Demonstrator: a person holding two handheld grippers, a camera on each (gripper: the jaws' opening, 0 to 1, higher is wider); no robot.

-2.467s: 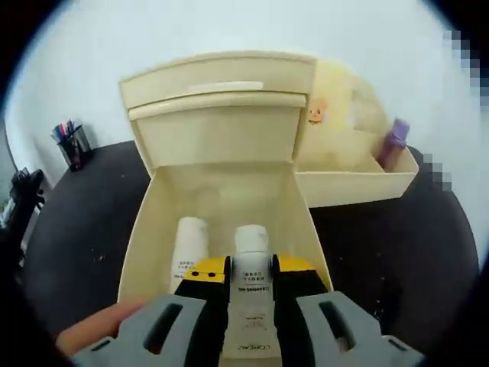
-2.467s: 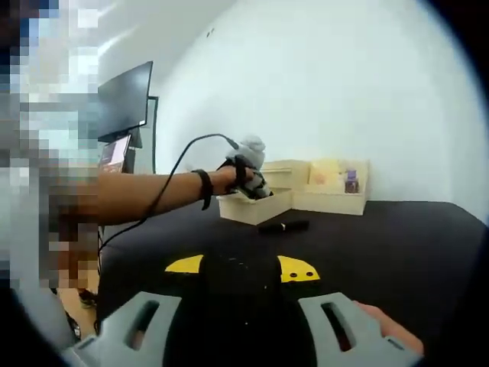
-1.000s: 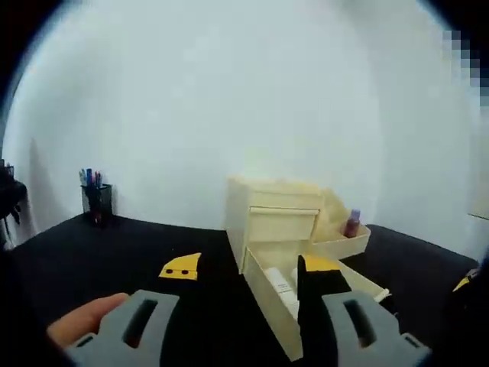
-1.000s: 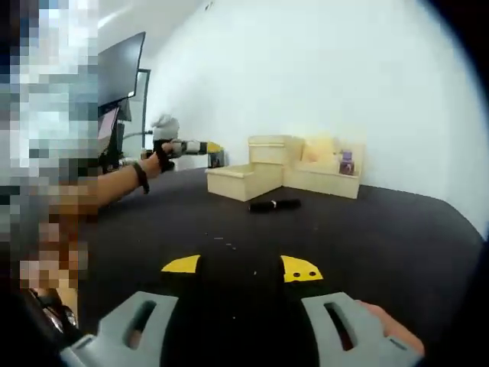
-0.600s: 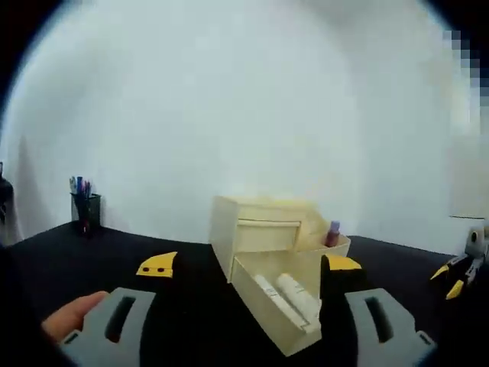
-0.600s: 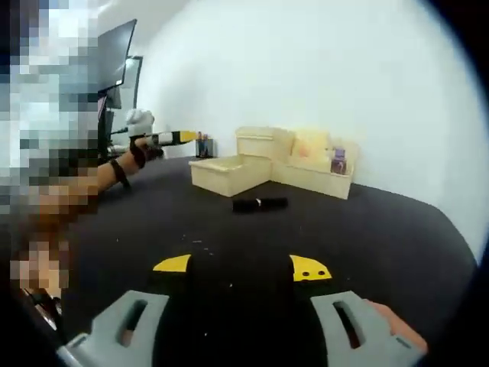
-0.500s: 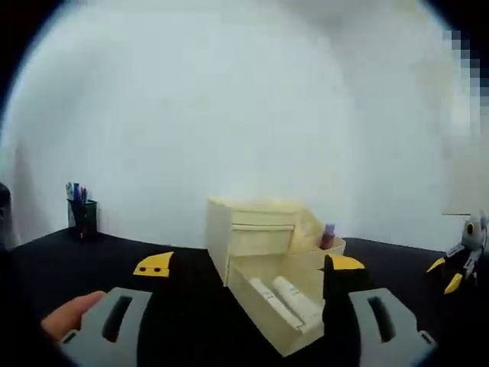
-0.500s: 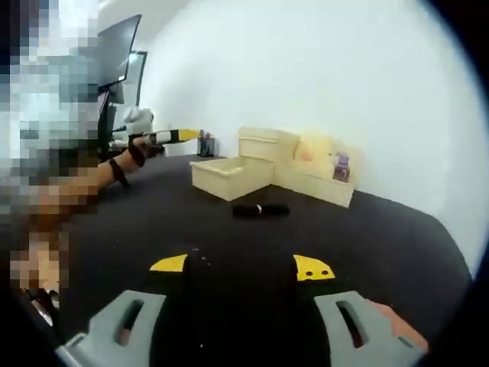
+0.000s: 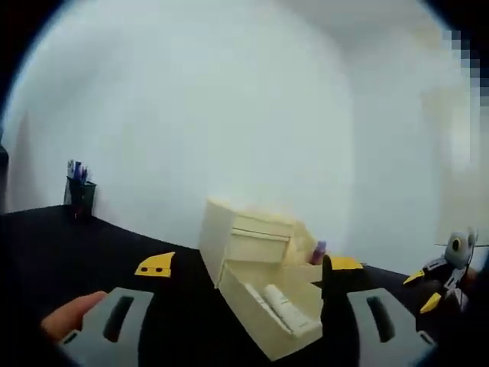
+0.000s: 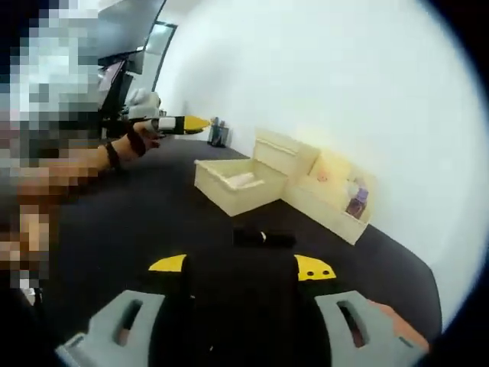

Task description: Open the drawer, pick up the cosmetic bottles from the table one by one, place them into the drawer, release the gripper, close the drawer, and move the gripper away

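Hovering wide open and empty at lower centre, the left gripper [image 9: 246,266] is facing the cream wooden drawer [image 9: 267,317], two white bottles [image 9: 276,304] lying inside. The right gripper [image 10: 241,267], likewise agape, is approaching the small dark bottle [image 10: 263,239] mid-frame; probably light, slick, best pinched mid-body.

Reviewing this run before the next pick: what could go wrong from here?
1. The black bottle lies on its side on the black table: low contrast, and it may roll as the open right claw closes.
2. The drawer stands open with two white bottles inside; an arm could knock it.
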